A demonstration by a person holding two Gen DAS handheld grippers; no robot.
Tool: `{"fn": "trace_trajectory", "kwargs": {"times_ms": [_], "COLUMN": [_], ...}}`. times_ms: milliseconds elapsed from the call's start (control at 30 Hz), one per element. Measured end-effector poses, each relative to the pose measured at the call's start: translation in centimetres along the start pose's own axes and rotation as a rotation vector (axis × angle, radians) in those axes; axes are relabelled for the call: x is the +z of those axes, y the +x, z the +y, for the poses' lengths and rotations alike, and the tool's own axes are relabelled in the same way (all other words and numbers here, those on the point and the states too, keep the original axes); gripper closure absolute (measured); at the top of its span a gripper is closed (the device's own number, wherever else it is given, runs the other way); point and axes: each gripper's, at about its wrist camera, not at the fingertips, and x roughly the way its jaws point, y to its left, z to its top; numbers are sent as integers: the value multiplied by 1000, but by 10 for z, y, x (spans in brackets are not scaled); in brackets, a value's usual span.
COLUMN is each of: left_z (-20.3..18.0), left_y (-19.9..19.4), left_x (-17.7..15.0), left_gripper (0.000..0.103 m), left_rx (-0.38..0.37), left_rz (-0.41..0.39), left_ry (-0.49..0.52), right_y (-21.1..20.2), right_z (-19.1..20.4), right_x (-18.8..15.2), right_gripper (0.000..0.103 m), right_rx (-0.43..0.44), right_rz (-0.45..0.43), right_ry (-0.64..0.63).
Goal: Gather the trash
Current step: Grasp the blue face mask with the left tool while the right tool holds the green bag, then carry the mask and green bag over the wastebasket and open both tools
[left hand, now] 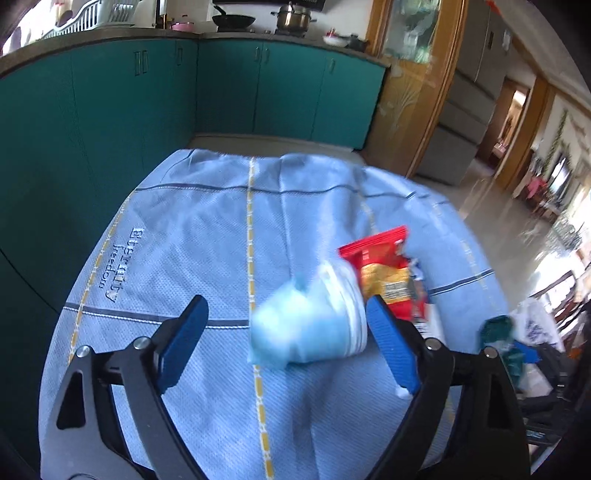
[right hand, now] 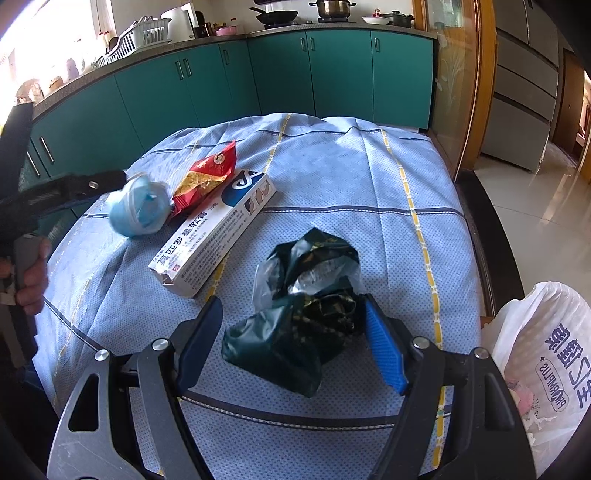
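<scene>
Pale blue cup (left hand: 310,325) blurred; white bag (right hand: 546,354) cut off at right edge

Home kitchen; teal cabinets (right hand: 332,70); stovetop pots (right hand: 332,7)

Teal cabinets (right hand: 280,74) across top of frame, cluttered countertop (right hand: 229,35) above; blue tablecloth (right hand: 332,177) centre; glossy pale floor (right hand: 535,192) right; bright window upper left.

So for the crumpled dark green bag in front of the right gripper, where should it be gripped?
Probably across the bunched middle of the dark green bag, coming from the near side at a downward slant. The right gripper already stands open astride it, and the crumpled folds there give more to pinch than the flat near corner.
</scene>
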Motion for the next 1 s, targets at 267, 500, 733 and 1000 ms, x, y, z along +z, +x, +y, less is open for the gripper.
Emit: {"fn": "trace_trajectory", "kwargs": {"times_ms": [267,500,733,1000], "left_z": [-23,-30,-29,-32], "left_y": [35,34,32,23], "left_x": [-3,-8,-11,-14], "left_gripper": [16,35,61,76], "left_rx": [90,127,121,115], "left_rz": [45,47,58,39], "left_ry": [137,205,232,247], "right_y": [3,11,16,17], "right_z": [3,4,11,11], "right_x": [0,2,2,4], "right_gripper": [28,28,28,28], "right_rx": [-55,-67,-75,-74], "right_rz": [-4,2,6,-1], "right_ry": [-34,-34,-49,-43]}}
